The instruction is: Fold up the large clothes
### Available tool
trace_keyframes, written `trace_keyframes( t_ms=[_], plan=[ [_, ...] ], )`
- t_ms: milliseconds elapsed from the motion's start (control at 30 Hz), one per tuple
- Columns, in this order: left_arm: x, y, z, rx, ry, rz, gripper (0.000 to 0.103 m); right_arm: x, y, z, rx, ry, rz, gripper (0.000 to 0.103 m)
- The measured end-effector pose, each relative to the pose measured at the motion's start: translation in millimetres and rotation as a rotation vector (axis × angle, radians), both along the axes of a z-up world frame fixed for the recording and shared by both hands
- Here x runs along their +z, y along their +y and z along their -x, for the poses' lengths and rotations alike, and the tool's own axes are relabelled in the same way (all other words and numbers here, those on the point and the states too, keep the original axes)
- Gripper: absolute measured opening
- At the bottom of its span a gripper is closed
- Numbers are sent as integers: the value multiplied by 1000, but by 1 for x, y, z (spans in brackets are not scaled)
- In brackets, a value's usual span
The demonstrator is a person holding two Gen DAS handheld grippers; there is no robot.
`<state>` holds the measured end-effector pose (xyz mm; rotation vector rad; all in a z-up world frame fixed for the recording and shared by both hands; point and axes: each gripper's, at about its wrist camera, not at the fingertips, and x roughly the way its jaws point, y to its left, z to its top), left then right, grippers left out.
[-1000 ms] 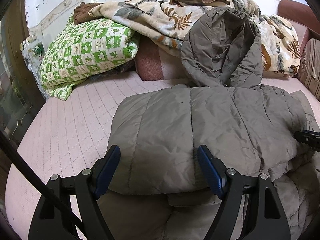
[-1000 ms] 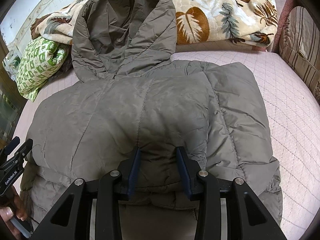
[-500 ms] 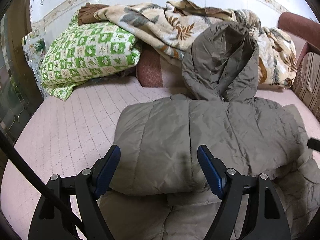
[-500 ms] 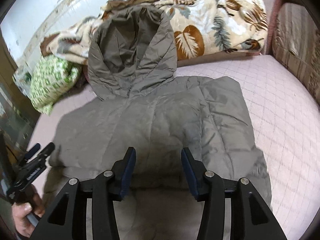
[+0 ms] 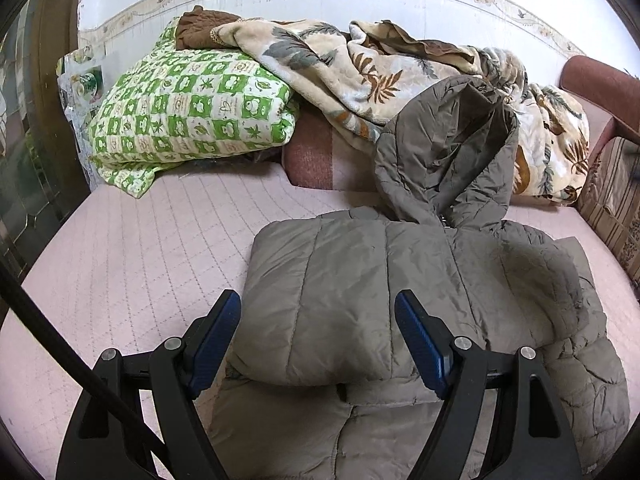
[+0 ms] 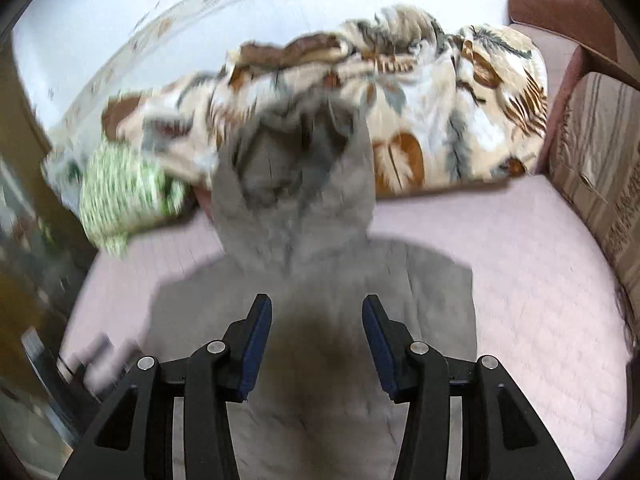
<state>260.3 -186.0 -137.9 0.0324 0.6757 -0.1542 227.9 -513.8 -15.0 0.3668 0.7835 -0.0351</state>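
Observation:
A grey-brown hooded puffer jacket (image 5: pixel 360 280) lies folded on the bed, its hood (image 5: pixel 448 144) propped up against the blanket pile behind it. My left gripper (image 5: pixel 318 332) hovers open over the near folded edge, its blue pads (image 5: pixel 420 340) well apart and clear of the fabric. In the blurred right wrist view the jacket (image 6: pixel 320 280) lies well below, with its hood (image 6: pixel 296 184) at the far end. My right gripper (image 6: pixel 317 344) is open above it with nothing between its pads.
A green checked pillow (image 5: pixel 188 116) and a leaf-patterned blanket (image 5: pixel 360 68) are heaped along the back wall. The pink quilted bed cover (image 5: pixel 140 260) spreads left of the jacket. A striped brown cushion (image 5: pixel 612 208) borders the right side.
My right gripper let go of the jacket's near fold, opened wider and rose high above it. My left gripper lifted a little; the jacket stayed in place.

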Motion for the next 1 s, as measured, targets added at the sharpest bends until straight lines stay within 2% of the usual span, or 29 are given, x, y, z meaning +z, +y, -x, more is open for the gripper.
trace_keyframes(
  t_ms=[67, 167, 300, 433, 567, 767, 800, 833, 867, 1000],
  plan=[
    [-1, -2, 0, -2, 1, 6, 79, 23, -7, -27, -18, -8, -55, 51],
    [-2, -5, 1, -12, -6, 5, 79, 55, -7, -74, -39, -34, -75, 51],
    [-4, -6, 0, -23, -13, 1, 79, 71, 1, -143, -80, -24, -114, 60],
    [-7, -2, -4, -14, -17, 0, 79, 61, 15, -211, -107, 19, -95, 61],
    [-13, 1, -11, -10, 2, 11, 79, 43, 12, -259, -172, 47, -97, 61],
    [-20, -4, -16, -29, 13, 2, 79, 15, 0, -303, -224, 88, -98, 60],
    [-20, -4, -17, -32, 11, 0, 79, 9, 1, -307, -212, 94, -90, 54],
    [-20, -5, -17, -31, 10, 0, 79, 4, 3, -307, -201, 96, -84, 21],
    [-20, -4, -18, -27, 13, 1, 79, 1, 3, -304, -196, 87, -96, 10],
    [-17, 0, -17, -16, 17, 26, 79, 10, 14, -271, -173, 5, -98, 9]
  ],
)
